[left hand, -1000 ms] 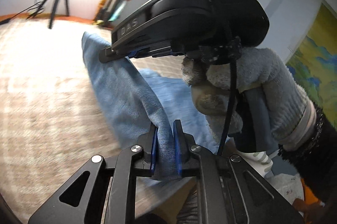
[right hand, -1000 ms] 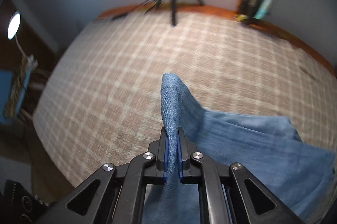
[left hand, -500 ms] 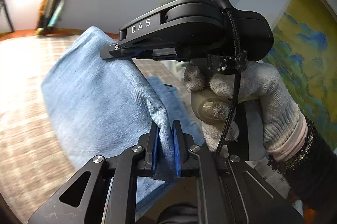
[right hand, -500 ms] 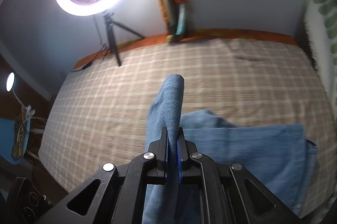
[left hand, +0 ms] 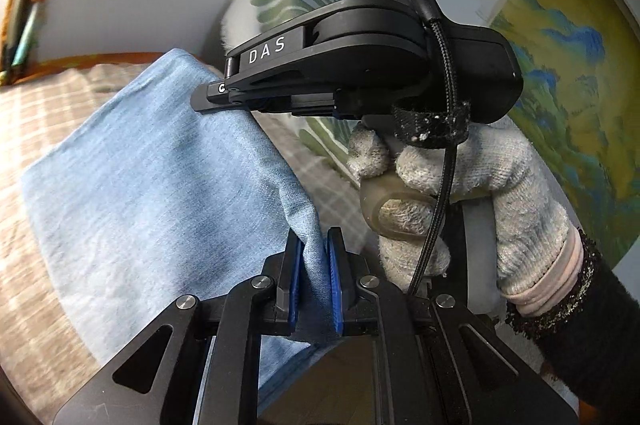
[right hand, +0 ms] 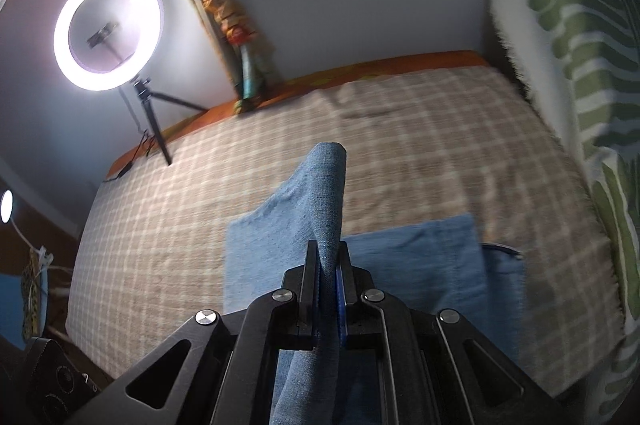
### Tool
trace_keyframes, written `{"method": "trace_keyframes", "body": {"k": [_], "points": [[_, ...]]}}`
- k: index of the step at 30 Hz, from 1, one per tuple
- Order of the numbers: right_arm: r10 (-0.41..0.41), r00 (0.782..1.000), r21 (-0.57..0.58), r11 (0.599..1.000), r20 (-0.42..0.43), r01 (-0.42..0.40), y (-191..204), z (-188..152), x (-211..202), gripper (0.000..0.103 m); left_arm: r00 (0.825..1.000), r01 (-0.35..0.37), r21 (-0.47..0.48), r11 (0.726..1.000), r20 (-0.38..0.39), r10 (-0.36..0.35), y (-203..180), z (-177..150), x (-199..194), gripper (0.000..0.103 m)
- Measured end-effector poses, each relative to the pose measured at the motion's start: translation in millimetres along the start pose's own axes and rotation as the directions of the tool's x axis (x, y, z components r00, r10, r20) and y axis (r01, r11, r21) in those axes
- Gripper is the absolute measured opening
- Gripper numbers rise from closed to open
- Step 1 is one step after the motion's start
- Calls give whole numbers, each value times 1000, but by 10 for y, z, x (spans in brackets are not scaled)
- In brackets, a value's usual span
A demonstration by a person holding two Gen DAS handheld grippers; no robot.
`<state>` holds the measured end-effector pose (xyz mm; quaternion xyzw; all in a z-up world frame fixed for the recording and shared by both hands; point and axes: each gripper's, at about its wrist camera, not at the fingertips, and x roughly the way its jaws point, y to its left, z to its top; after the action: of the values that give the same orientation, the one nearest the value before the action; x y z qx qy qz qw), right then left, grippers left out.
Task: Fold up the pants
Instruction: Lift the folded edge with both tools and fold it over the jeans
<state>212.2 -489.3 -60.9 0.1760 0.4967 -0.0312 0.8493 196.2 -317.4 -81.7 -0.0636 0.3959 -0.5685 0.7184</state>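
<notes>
The light blue denim pants [left hand: 152, 201] hang lifted above the checked bed cover [left hand: 24, 113]. My left gripper [left hand: 314, 257] is shut on an edge of the pants. The right gripper's black body [left hand: 360, 65] sits just ahead of it, held by a gloved hand [left hand: 472, 193]. In the right wrist view, my right gripper [right hand: 329, 277] is shut on a raised fold of the pants [right hand: 328, 193]. The rest of the pants [right hand: 432, 257] lies flat on the bed cover [right hand: 420, 145] below.
A green and white patterned pillow [right hand: 580, 65] stands at the bed's right end. A lit ring light on a tripod [right hand: 108, 29] and a colourful roll [right hand: 232, 29] stand against the far wall. A painting [left hand: 568, 105] hangs on the wall by the gloved hand.
Both grippers have carried the held pants edge toward the pillow end of the bed. The cloth now folds over the part lying on the bed. Both grips stay shut.
</notes>
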Motion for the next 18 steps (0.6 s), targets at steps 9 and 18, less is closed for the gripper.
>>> {"method": "trace_keyframes", "body": {"k": [9, 18], "points": [[-46, 999, 63, 997, 11, 45, -565, -42, -105, 4, 998, 32, 35, 999, -54, -30, 82, 261, 400, 10], [-48, 999, 111, 993, -20, 50, -1029, -94, 118, 4, 994, 37, 36, 999, -108, -33, 50, 244, 829, 10]]}}
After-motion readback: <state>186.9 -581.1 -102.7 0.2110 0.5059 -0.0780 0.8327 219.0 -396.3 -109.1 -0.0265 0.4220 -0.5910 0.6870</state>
